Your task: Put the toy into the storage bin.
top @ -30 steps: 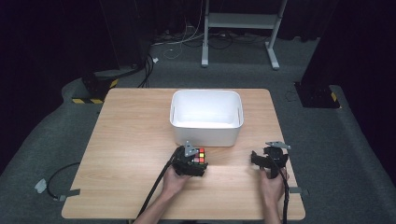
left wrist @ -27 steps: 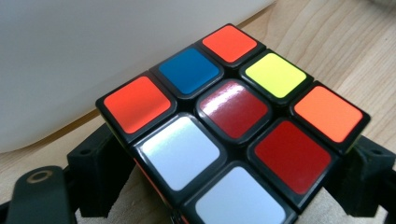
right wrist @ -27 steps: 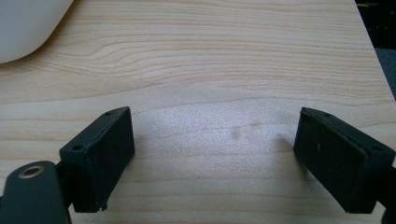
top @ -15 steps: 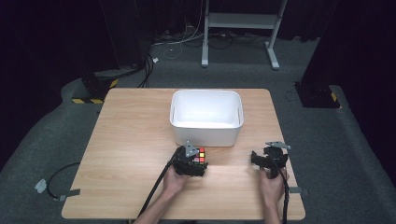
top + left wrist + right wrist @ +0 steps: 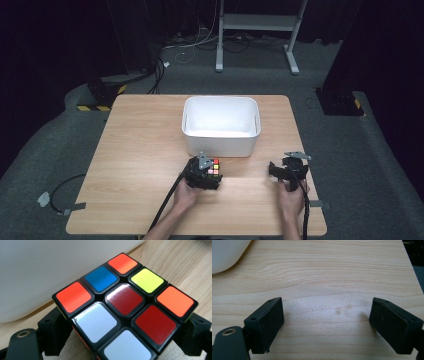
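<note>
High view looks down and fwd over whole table (image 5: 140, 150); both gripper views sit close, sharing white bin (image 5: 221, 125).

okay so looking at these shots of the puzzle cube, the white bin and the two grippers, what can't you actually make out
- Puzzle cube: its underside and side faces, hidden by the left gripper jaws, cut by the left gripper view's bottom edge.
- Whether the cube touches the white bin: too small in the high view.
- Bin interior: the left gripper view shows its outer wall alone.
- Right gripper: its body lies below the right gripper view's bottom edge; small and dark in the high view.
</note>
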`<state>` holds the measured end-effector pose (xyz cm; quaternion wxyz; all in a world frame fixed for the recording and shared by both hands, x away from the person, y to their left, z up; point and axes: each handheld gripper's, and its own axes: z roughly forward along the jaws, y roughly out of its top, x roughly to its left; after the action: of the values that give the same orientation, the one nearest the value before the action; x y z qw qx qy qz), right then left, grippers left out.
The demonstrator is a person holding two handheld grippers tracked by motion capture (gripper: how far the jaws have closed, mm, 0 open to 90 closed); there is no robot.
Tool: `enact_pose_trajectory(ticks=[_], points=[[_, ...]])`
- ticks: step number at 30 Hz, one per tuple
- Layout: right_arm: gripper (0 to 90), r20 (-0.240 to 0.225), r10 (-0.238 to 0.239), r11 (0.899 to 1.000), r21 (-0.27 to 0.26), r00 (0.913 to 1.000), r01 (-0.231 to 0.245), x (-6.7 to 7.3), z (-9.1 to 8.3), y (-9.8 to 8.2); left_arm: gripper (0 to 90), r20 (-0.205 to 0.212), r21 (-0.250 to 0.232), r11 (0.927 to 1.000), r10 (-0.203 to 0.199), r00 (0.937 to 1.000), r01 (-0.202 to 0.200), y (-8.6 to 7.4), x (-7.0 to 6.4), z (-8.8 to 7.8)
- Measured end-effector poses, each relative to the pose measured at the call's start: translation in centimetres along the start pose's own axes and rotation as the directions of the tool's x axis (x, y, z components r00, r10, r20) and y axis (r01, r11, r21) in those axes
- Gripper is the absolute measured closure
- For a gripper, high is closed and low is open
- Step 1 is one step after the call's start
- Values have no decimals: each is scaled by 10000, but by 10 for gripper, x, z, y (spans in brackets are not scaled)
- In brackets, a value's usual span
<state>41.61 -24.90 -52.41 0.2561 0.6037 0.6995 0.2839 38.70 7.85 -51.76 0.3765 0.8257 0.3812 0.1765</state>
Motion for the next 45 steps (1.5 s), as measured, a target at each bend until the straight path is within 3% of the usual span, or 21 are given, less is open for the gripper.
enact_pose_trajectory(ticks=[14, 21, 27, 32, 45], points=[[120, -2, -1, 10000, -2, 10000, 1, 0, 0, 0, 146, 355, -2, 9999, -157, 9992, 157, 2, -2, -5], [121, -6, -5, 10000, -4, 10000, 5, 0, 0, 0, 146, 340, 98, 9999, 139, 9993, -142, 5, -1, -11], [125, -18, -21, 10000, -14, 10000, 21, 0, 0, 0, 146, 518, -65, 9998, -190, 9985, 194, 8, 0, -17], [125, -27, -45, 10000, -18, 10000, 45, 0, 0, 0, 146, 597, 73, 10000, -34, 9982, 30, 8, 1, -18], [126, -48, -70, 10000, -20, 10000, 70, 0, 0, 0, 147, 1208, -39, 9992, -393, 9919, 401, 13, 6, -30]])
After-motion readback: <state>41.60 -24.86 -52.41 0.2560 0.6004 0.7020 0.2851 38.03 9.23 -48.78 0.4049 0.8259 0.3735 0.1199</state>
